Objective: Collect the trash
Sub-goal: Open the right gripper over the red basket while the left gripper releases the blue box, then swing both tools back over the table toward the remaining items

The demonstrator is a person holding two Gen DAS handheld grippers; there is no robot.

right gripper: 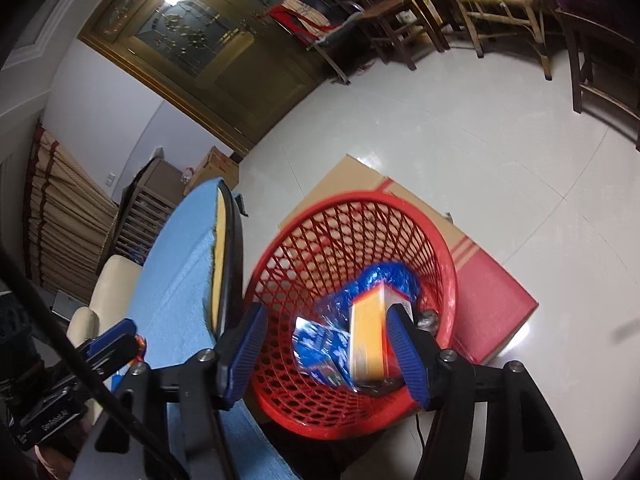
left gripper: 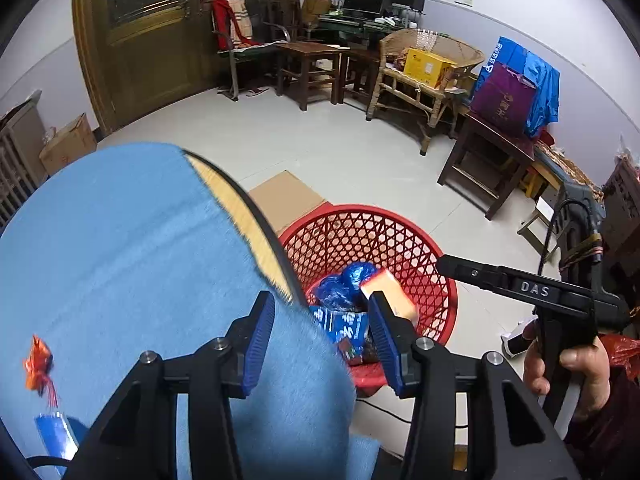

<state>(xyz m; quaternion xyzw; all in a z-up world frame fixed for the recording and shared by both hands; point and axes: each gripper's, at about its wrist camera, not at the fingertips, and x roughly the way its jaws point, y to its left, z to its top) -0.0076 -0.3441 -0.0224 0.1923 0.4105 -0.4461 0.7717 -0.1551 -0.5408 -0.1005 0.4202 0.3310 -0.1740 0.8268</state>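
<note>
A red mesh basket (left gripper: 400, 236) (right gripper: 360, 216) stands on the floor beside a round table under a blue cloth (left gripper: 120, 260) (right gripper: 180, 264). Inside lie blue wrappers (left gripper: 340, 292) (right gripper: 316, 344) and a blurred yellow-orange box (left gripper: 390, 292) (right gripper: 368, 336), which looks to be in mid-fall. My right gripper (right gripper: 324, 352) is open over the basket with nothing between its fingers; it also shows in the left wrist view (left gripper: 440, 262). My left gripper (left gripper: 320, 344) is open over the table edge. An orange wrapper (left gripper: 38, 364) and a blue packet (left gripper: 56, 432) lie on the cloth.
The basket sits on a flattened cardboard box (right gripper: 400, 208) (left gripper: 284, 196). Wooden chairs and tables (left gripper: 312, 68), a wicker chair (left gripper: 424, 76) with a yellow box, and a wooden door (left gripper: 160, 40) stand behind. A cream seat (right gripper: 108, 288) is left of the table.
</note>
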